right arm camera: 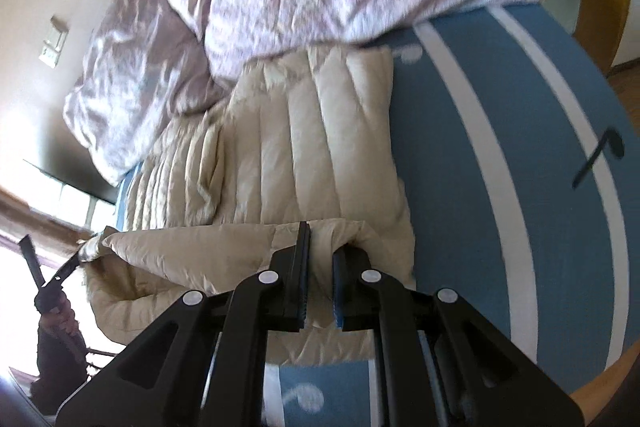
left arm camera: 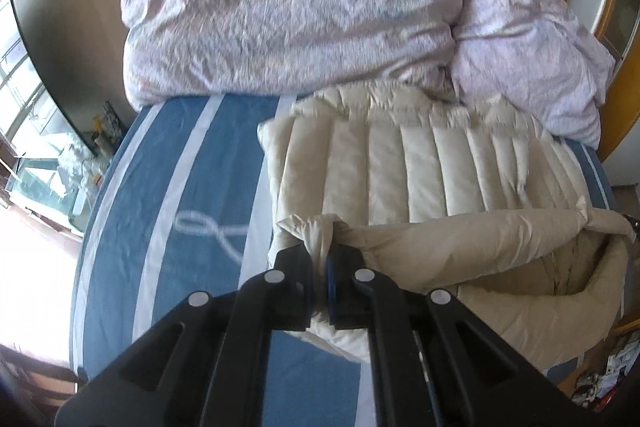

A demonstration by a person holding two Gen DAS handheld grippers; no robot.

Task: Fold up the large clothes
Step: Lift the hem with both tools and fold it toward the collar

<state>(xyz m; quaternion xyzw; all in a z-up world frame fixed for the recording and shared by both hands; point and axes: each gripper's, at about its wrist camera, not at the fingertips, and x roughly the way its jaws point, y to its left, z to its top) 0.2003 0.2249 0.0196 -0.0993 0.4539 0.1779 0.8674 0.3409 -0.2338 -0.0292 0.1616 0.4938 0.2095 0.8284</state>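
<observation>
No writing can be read. A cream quilted down jacket (left arm camera: 404, 167) — puffy, ribbed in channels — is spread on the blue, white-striped bed sheet (left arm camera: 168, 187) ahead of both tongs. Its hem is pinched in the closed left tongs (left arm camera: 320, 247) and right tongs (right arm camera: 320, 247). Beyond, a crumpled lilac duvet (left arm camera: 296, 3) is heaped.

No text, label, brand or number is readable anywhere in either view.

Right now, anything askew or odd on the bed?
Nothing damaged or spilled. The cream quilted down jacket lies flat on the blue white-striped bedsheet, its near edge lifted by left gripper and right gripper. The crumpled lilac duvet is heaped untidily behind it.
</observation>
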